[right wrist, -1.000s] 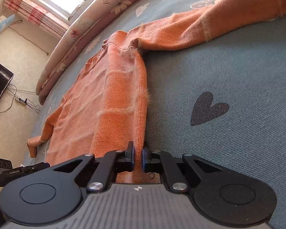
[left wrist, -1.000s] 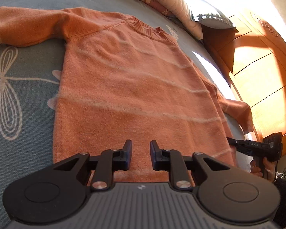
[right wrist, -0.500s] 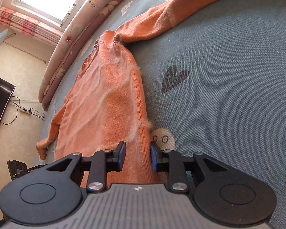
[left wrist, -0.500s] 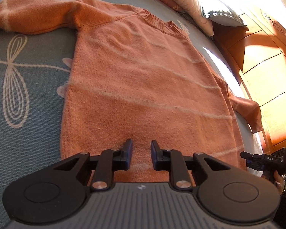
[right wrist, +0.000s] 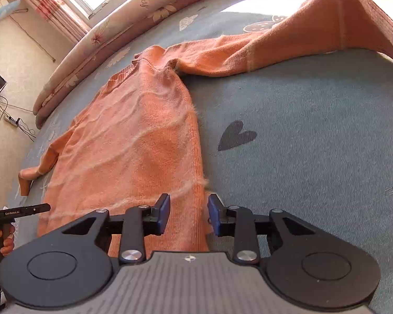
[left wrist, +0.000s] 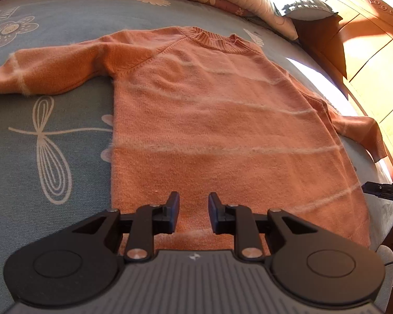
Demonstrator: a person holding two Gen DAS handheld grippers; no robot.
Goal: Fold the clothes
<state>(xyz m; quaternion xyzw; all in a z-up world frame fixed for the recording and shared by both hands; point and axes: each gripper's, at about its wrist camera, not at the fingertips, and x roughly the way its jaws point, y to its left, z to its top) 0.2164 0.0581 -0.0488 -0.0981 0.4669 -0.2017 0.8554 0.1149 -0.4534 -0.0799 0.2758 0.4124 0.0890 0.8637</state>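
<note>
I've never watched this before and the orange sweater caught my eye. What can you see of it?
The orange sweater is a fuzzy knit with thin pale stripes and a ribbed round collar. It lies flat, spread out on a blue patterned bedspread. One sleeve stretches out sideways; the other sleeve droops at the bed's edge. Neither claw grips it.

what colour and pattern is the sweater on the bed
Orange sweater with thin pale fuzzy stripes; clearest in the left wrist view.
</note>
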